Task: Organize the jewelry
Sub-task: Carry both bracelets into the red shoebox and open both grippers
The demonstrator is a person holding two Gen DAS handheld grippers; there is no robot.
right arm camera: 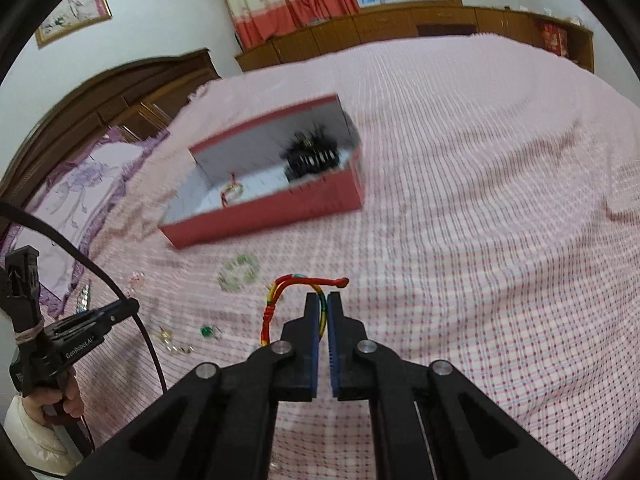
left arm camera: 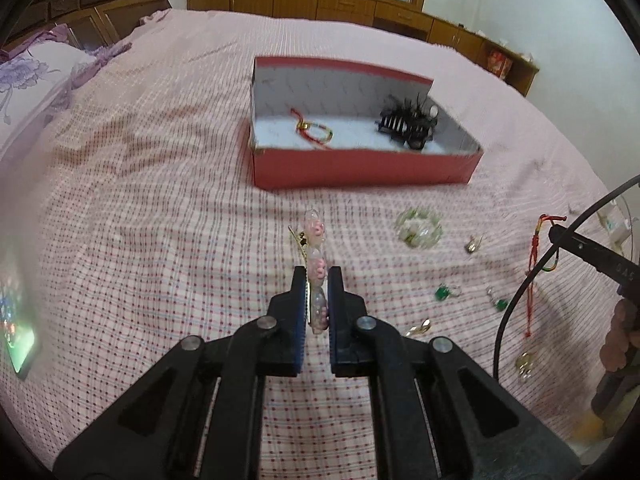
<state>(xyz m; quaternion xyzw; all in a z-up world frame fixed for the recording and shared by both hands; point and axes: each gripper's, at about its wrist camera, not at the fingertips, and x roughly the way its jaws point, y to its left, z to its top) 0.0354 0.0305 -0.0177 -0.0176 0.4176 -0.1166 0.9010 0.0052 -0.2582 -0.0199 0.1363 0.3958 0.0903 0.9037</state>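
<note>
Two claws are carrying pieces above the bed (left arm camera: 160, 200): left claw (left arm camera: 317, 280) is clamping a hairclip (left arm camera: 316, 248), right claw (right arm camera: 324, 304) is pinching a cord bracelet (right arm camera: 296, 284). Both are heading boxward; release low inside the box (left arm camera: 360, 168), clear of its near wall

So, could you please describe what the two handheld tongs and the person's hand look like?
Both tongs, left and right, are matte black linkages with silver pivot pins and blue ribbed pads. The left unit's body carries white "GenRobot.AI" lettering and a black cable. The hand gripping it wears a cream sleeve.
</note>
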